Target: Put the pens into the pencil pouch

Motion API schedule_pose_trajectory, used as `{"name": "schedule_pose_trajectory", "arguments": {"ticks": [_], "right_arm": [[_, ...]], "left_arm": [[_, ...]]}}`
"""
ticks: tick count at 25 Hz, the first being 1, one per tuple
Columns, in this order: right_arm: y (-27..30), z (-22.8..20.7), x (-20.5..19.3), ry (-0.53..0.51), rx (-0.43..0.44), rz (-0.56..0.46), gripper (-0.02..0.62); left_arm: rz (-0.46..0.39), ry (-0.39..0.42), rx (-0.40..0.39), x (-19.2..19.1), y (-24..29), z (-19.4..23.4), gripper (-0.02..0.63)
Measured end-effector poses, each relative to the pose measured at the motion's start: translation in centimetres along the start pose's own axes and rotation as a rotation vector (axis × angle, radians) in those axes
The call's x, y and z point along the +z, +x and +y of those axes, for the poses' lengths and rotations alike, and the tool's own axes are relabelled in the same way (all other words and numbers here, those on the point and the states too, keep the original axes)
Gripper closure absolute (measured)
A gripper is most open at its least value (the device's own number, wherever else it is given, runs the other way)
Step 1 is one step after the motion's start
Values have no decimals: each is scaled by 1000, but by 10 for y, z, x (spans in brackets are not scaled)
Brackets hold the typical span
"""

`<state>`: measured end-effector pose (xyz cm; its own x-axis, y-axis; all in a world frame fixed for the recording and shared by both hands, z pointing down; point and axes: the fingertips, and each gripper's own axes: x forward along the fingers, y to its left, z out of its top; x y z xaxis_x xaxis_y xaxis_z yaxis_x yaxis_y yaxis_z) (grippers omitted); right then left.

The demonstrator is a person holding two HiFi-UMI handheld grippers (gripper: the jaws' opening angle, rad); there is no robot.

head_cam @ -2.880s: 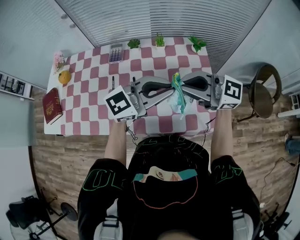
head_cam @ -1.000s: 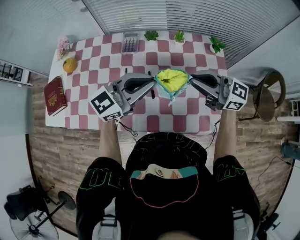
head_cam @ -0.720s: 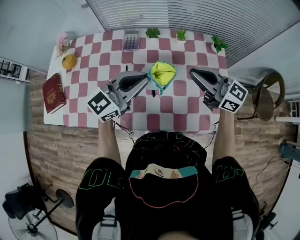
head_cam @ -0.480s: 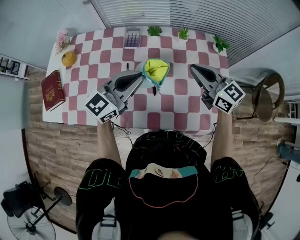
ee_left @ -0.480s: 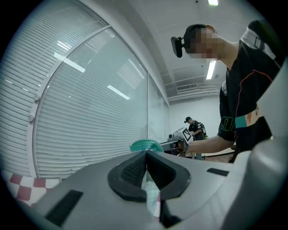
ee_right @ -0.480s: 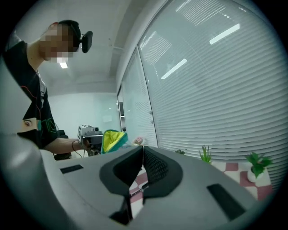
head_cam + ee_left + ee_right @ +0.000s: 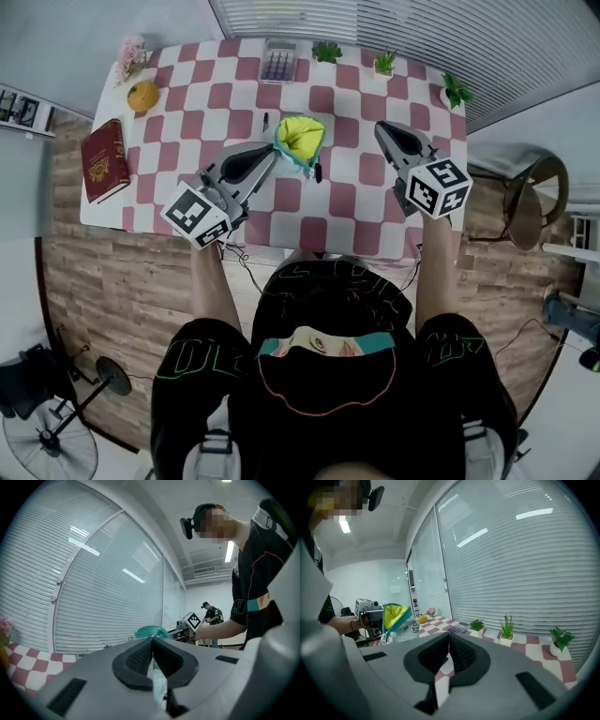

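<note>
Left claw (image 7: pixel 277 150): jaws pressed together, pinching a pale fold of the pencil pouch (image 7: pixel 300 141) at its edge. In the left gripper view the fabric shows between the closed pads, and the pouch's teal rim rises just beyond the claw tip (image 7: pixel 152 641). The left forearm reaches forward from the body. The claw lies roughly level above the table (image 7: pixel 187 122), pointing toward its middle.

Pencil pouch: hanging at the left claw's tip, mouth gaping upward, yellow lining visible. It is clear of the right claw.

Right claw (image 7: pixel 380 127): jaws pressed together with nothing between them, as confirmed in the right gripper view (image 7: pixel 449 637). The right forearm is extended forward. The claw is angled slightly down toward the table's far side, and its marker cube is nearest the person. The pouch (image 7: pixel 396 618) appears off to this claw's left, well apart.

Pens: a black pen (image 7: pixel 318 172) lies on the table just beside the pouch's lower end, between the two claws. A second pen (image 7: pixel 265 121) lies on the table just beyond the left claw's tip, on the pouch's other side. Neither is inside the pouch or touched by a claw.
</note>
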<state>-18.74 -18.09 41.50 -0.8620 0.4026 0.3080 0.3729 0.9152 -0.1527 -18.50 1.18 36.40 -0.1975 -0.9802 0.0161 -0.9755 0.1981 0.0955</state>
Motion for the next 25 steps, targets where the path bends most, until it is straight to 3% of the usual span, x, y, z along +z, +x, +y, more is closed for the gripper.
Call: {"name": "schedule_pose_trajectory", "arguments": {"ticks": [7,17,25], "right_arm": [[40,14,-19,34,-32,115,589],[97,45,-55,57,16,286,589],[127,44,-81,88,-7,438,588]], "left_arm": [[2,-39,54,-14,-26,8,606],[-2,-85,115,-34,-58,16,606],[-33,-106,137,-41,-73,20,606]]}}
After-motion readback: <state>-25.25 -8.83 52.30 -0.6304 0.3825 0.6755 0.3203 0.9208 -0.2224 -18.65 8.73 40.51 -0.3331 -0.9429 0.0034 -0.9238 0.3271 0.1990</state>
